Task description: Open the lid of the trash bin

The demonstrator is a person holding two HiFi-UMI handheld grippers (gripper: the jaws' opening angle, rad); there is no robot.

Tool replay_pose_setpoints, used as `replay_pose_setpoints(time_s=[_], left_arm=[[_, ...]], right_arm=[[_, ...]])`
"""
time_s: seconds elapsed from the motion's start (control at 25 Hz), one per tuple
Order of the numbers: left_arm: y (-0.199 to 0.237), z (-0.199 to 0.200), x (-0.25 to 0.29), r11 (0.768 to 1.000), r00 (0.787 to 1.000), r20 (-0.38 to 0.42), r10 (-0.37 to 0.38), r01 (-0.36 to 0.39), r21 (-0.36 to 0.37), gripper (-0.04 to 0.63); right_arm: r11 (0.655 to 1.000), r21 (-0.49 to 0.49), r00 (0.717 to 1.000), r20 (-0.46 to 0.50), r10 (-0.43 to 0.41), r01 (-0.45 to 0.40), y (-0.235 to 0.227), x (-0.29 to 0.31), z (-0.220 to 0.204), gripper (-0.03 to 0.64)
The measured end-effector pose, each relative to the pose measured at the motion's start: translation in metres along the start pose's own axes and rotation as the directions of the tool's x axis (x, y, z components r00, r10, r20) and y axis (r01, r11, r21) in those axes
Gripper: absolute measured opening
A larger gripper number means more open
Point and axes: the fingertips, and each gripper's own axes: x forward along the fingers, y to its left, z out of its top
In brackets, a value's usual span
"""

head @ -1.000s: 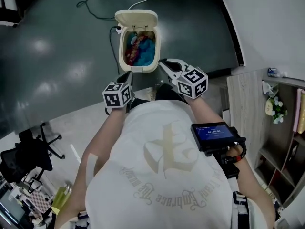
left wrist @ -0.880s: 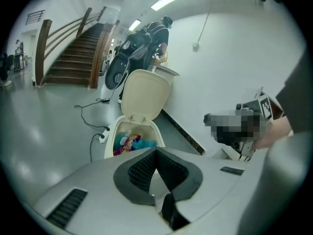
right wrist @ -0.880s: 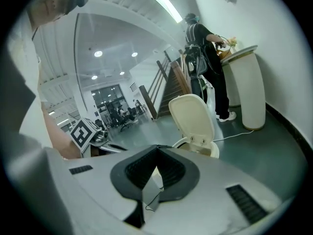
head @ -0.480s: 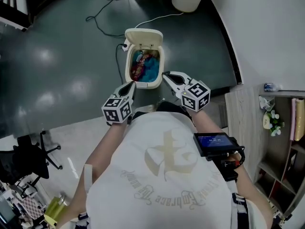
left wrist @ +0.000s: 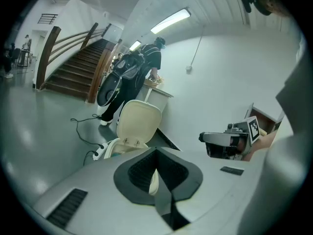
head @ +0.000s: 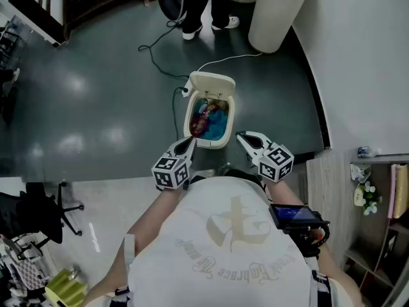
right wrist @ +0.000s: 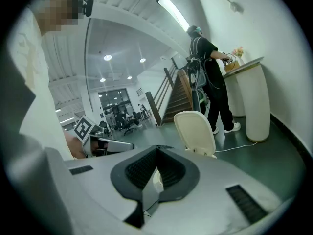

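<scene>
A cream trash bin (head: pixel 224 131) stands on the dark floor with its lid (head: pixel 213 85) swung up and back. Coloured rubbish shows inside. Both grippers hover at the bin's near rim, apart from it. My left gripper (head: pixel 186 146) is at the rim's left corner and my right gripper (head: pixel 245 137) is just off its right corner. Both are shut with nothing held. In the left gripper view the raised lid (left wrist: pixel 140 121) shows beyond the shut left gripper (left wrist: pixel 157 154). The right gripper view shows the lid (right wrist: pixel 195 131) past the shut right gripper (right wrist: pixel 157 151).
A person (head: pixel 199 2) stands at a white pedestal counter (head: pixel 279 11) behind the bin. A cable (head: pixel 167 59) runs across the floor to a plug by the bin. A black office chair (head: pixel 39 211) is at left, a shelf with flowers (head: pixel 367 194) at right, and stairs (left wrist: pixel 72 70) lie beyond.
The bin now sits smaller and farther from the head camera, and more of the room shows behind it. Both grippers stay shut near its front rim. The lid stays up.
</scene>
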Motion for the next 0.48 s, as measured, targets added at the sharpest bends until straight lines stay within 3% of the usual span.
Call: replay_pose_setpoints(time_s=[0.48], left_arm=[[0.0016,0.0061,-0.0019,1.0,1.0,0.014,0.002,-0.002,0.021,0.011]], right_arm=[[1.0,-0.024,1.0,0.005,-0.011,0.011,-0.0029,-0.0008,0.0023,0.003]])
